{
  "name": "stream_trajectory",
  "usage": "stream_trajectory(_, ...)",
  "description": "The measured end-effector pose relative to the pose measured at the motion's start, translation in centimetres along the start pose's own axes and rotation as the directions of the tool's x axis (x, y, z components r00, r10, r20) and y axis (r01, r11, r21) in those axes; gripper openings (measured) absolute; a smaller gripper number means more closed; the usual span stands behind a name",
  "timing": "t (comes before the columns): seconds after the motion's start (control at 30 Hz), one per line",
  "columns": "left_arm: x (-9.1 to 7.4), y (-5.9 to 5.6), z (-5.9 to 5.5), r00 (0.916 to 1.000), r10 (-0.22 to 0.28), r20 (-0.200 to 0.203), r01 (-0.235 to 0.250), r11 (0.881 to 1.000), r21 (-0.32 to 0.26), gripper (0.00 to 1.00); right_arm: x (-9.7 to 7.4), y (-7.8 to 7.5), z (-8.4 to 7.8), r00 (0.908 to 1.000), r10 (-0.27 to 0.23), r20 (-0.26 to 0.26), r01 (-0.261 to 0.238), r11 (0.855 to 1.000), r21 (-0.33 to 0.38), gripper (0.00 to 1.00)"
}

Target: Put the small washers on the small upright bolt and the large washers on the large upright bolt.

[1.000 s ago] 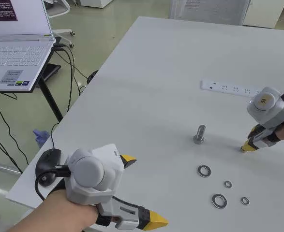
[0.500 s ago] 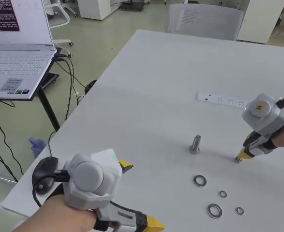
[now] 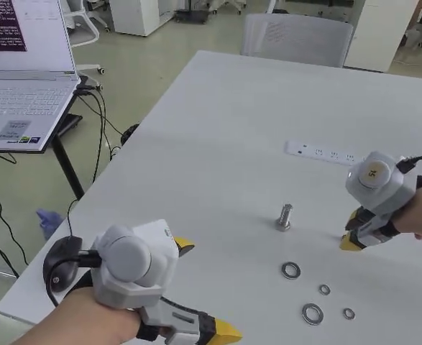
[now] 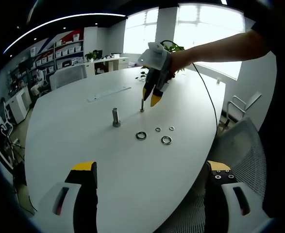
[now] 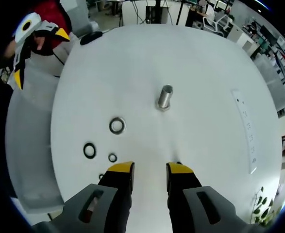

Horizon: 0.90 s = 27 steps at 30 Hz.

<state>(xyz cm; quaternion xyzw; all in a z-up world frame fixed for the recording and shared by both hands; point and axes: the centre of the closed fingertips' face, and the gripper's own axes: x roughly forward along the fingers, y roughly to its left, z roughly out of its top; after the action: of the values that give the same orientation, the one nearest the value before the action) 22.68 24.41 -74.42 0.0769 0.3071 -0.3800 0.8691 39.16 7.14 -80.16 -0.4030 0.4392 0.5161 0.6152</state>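
Smooth white table [image 3: 218, 129] (round metal washers [image 3: 291, 271])

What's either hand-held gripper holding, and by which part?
Nothing: the left hand-held gripper is wide open and empty, and the right hand-held gripper shows bare white table between its parted jaws.

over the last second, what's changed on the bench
Mostly the head camera shifted. Relative to the large bolt, the right gripper edged slightly toward the person; its jaws stand a little apart beside the small bolt. Nothing was visibly taken hold of or let go. The left gripper, open, the four washers and the large bolt stayed put.
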Motion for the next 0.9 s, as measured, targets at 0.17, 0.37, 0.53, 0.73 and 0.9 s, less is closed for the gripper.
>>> stream_trajectory(0.17,0.0,-0.2,0.1,1.0,-0.004,0.003,0.004,1.0,0.003,0.92,0.3,1.6,-0.1,0.9998,0.02,0.001,-0.02,0.999,-0.028,0.29)
stream_trajectory(0.37,0.0,-0.5,0.1,1.0,-0.008,0.003,0.008,1.0,0.006,0.92,0.6,3.1,-0.2,0.9994,0.034,0.012,-0.033,0.998,-0.046,0.3)
stream_trajectory(0.53,0.1,-0.6,0.0,0.9999,-0.012,0.001,0.012,1.0,0.009,0.92,1.0,4.2,-0.5,0.9989,0.046,0.013,-0.045,0.998,-0.054,0.3)
stream_trajectory(0.73,0.1,-0.7,0.2,0.9999,-0.013,0.006,0.013,1.0,0.005,0.92,2.5,5.2,-1.4,0.9978,0.066,0.003,-0.065,0.996,-0.064,0.3)
stream_trajectory(0.9,0.1,-0.7,0.0,0.9999,-0.015,0.002,0.015,1.0,0.006,0.92,3.4,5.5,-1.7,0.9975,0.07,0.006,-0.07,0.995,-0.065,0.3)
